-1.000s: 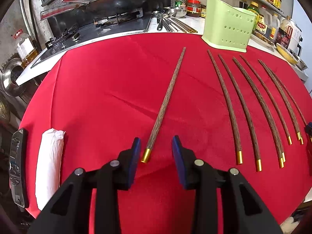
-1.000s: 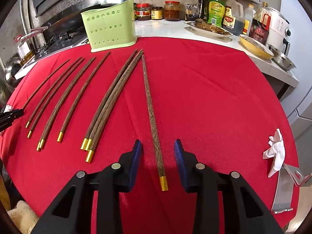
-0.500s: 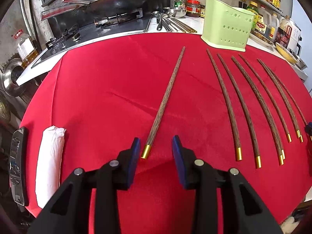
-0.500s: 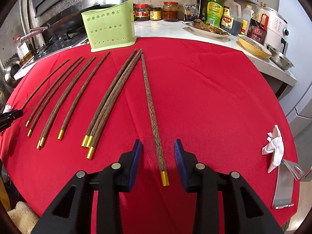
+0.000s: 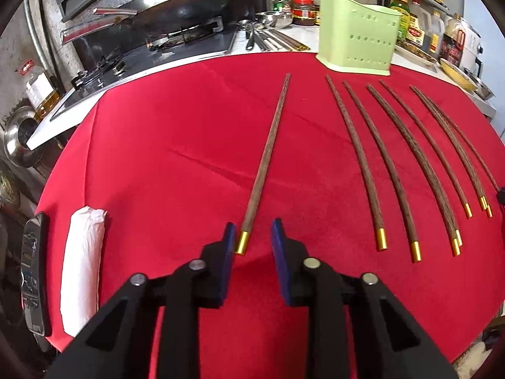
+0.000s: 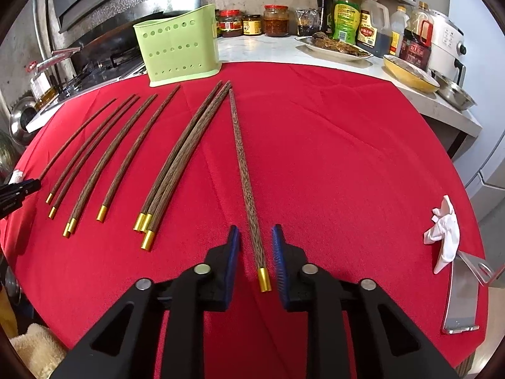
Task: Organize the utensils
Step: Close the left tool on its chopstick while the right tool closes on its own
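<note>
Several dark wooden chopsticks with gold ends lie in a fan on the red tablecloth (image 5: 157,158), their thin ends toward a pale green perforated utensil holder (image 5: 356,44) (image 6: 178,47). My left gripper (image 5: 254,237) is closing around the gold end of the single leftmost chopstick (image 5: 268,151). That end lies against the left pad, clear of the right one. My right gripper (image 6: 255,240) is closing around the rightmost chopstick (image 6: 241,154), which runs between the blue pads with a gap on both sides. The other chopsticks (image 6: 176,164) lie between the two grippers.
A rolled white napkin (image 5: 82,265) and a phone (image 5: 33,271) lie at the cloth's left edge. A crumpled tissue (image 6: 443,230) and a metal stand (image 6: 462,297) are at the right edge. Stove (image 5: 151,53), jars, bottles (image 6: 347,19) and dishes line the counter behind.
Both grippers' jaws have narrowed around their chopsticks. Each chopstick's gold end now reaches a little deeper between the pads. Neither hand has shifted.
</note>
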The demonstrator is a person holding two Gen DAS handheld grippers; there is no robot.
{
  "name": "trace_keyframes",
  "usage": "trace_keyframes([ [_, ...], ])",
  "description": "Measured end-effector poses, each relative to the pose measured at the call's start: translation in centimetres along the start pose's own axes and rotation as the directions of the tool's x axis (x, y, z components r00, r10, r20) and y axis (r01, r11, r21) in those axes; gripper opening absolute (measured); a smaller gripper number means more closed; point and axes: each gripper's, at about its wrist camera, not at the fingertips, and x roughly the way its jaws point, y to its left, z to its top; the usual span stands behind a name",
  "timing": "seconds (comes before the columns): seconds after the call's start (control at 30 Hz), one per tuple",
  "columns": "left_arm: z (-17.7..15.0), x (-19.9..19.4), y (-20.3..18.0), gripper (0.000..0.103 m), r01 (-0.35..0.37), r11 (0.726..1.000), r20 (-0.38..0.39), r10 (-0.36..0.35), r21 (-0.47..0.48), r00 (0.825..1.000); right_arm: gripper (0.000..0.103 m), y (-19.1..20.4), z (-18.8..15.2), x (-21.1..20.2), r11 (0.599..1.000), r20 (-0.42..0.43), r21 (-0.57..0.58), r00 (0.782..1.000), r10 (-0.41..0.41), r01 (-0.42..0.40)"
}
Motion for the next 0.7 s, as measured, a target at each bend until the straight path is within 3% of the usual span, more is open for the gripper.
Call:
trace_keyframes([
  [0.1,-0.2,-0.1,-0.5,0.009,-0.004,1.0,0.012,0.004,0.022,1.0,0.008,0.1,-0.2,-0.1,1.0,0.016,0.002,1.0,-0.004,0.004],
  [0.17,-0.3,-0.1,-0.4,0.008,0.005,1.0,0.02,-0.005,0.007,1.0,0.007,0.3,-0.4,-0.2,1.0,0.026,0.001,1.0,-0.01,0.01],
  [0.27,-0.6,-0.4,0.5,0.007,0.079,0.996,0.032,-0.077,-0.045,0.996,0.007,0.4,-0.6,-0.4,1.0,0.032,0.006,0.999,-0.004,0.004],
  [0.43,-1.1,-1.1,0.4,0.007,0.085,0.995,0.05,-0.082,-0.048,0.995,0.007,0.5,-0.7,-1.2,1.0,0.049,0.015,0.999,0.001,-0.002],
  [0.7,-1.0,-4.8,0.4,0.007,0.121,0.991,0.177,-0.11,-0.054,0.978,0.007,0.4,-0.1,-4.0,0.999,0.14,0.044,0.99,0.003,-0.01],
])
